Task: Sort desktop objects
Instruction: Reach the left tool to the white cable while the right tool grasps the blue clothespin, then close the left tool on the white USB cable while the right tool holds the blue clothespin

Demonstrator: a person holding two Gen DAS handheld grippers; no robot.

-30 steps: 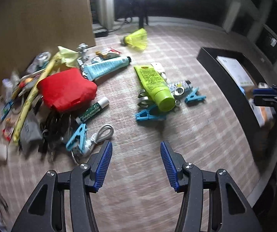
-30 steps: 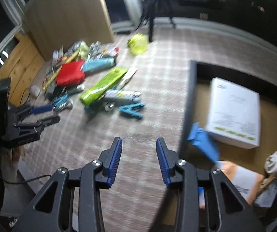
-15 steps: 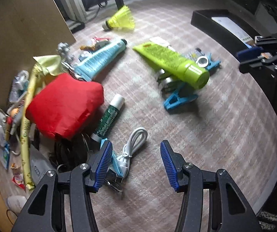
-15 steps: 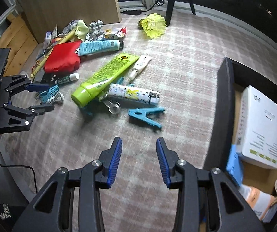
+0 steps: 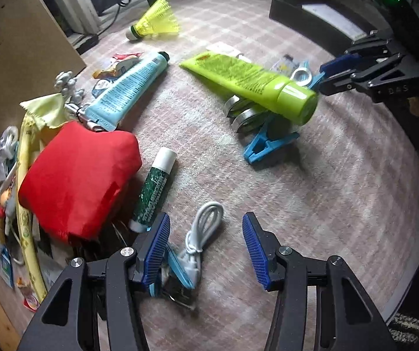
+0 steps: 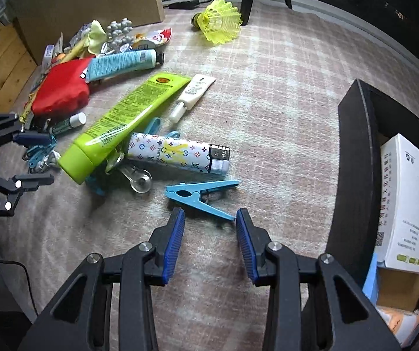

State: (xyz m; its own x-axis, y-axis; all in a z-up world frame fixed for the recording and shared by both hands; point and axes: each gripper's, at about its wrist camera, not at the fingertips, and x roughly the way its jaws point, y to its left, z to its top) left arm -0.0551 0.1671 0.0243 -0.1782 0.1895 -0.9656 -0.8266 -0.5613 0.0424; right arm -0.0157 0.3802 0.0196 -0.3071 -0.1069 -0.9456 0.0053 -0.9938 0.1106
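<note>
Approach is the step in hand: both claws hang spread and empty. The right claw (image 6: 209,234) has the blue clothespin (image 6: 200,194) just beyond its tips; the closing left claw (image 5: 203,245) has the white cable (image 5: 202,234) between its fingers, unpinched. Next comes lowering and squeezing.

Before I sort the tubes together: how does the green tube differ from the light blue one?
The green tube is bigger, with a wide green cap; the blue tube is slimmer, with a small black cap. The green tube rests propped on clips, while the blue tube lies against the red pouch. Both are printed squeeze tubes, capped.
</note>
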